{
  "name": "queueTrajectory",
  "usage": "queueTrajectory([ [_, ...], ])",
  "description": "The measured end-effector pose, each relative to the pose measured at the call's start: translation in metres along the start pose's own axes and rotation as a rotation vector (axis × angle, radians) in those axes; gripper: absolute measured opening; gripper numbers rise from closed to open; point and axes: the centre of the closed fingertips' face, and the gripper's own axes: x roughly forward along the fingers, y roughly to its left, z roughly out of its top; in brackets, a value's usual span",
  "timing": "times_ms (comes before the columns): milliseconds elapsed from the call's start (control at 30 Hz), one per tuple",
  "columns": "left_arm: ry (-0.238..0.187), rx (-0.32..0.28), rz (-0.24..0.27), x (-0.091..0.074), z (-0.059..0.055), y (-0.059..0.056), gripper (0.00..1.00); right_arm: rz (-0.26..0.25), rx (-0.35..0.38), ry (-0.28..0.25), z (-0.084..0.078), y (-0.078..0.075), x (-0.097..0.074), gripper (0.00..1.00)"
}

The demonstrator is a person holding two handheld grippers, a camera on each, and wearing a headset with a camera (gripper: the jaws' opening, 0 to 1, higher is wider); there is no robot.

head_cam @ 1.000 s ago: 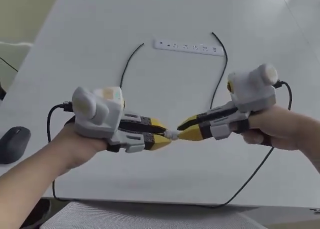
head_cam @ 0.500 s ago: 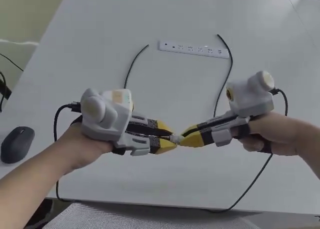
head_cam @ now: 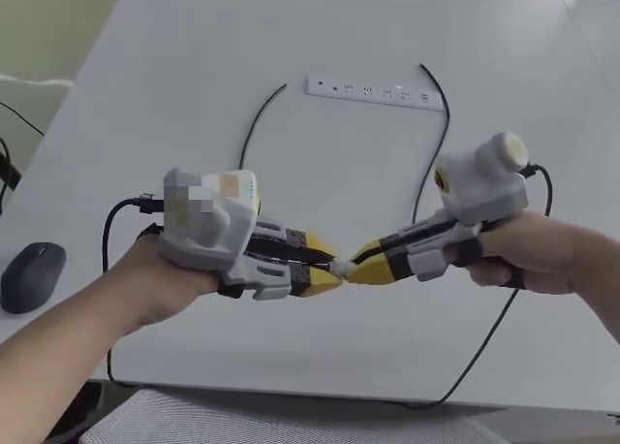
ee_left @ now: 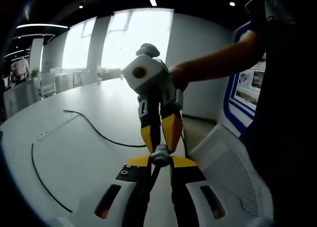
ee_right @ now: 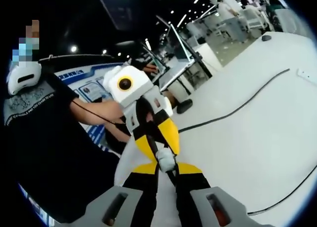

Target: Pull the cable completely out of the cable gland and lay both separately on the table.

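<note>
We note left gripper (head_cam: 328, 275) jaws clamped on cable gland (head_cam: 336, 266), right gripper (head_cam: 355, 270) jaws on its cable (ee_right: 172, 176); axis runs tip-to-tip.

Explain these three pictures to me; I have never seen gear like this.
No robot here: a person holds handheld tongs in each hand. The wide picture comes from a camera on the person's head; each round one comes from a camera riding on one pair. On the white table lie a power strip, loose black cables and a mouse. The left tongs and right tongs meet tip to tip, both seemingly pinched on a small pale fitting held in the air.
</note>
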Motion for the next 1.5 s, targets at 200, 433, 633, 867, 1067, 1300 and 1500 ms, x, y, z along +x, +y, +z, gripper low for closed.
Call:
queueTrajectory([
  [200,-0.013,-0.046,0.006,0.001,0.000,0.004,0.14,-0.089,-0.153,0.021,0.001,-0.004,-0.002,0.07],
  [433,-0.020,-0.094,-0.001,0.001,-0.001,0.005,0.14,-0.213,-0.339,0.058,0.001,-0.005,-0.002,0.07],
  [633,-0.054,-0.160,-0.003,-0.001,0.002,0.007,0.15,-0.332,-0.483,0.064,0.005,-0.006,-0.004,0.07],
  [867,-0.064,-0.204,-0.016,-0.001,0.000,0.003,0.15,-0.449,-0.675,0.146,0.000,-0.008,-0.002,0.07],
  [1067,-0.088,-0.220,-0.010,-0.003,0.004,0.004,0.15,-0.500,-0.702,0.117,0.006,-0.008,-0.004,0.08],
  [1300,-0.091,-0.204,-0.009,-0.004,0.007,0.003,0.15,-0.483,-0.661,0.096,0.008,-0.010,-0.006,0.09],
  [1500,-0.082,-0.173,-0.015,-0.003,0.007,0.001,0.15,-0.387,-0.433,-0.010,0.008,-0.006,-0.012,0.16],
])
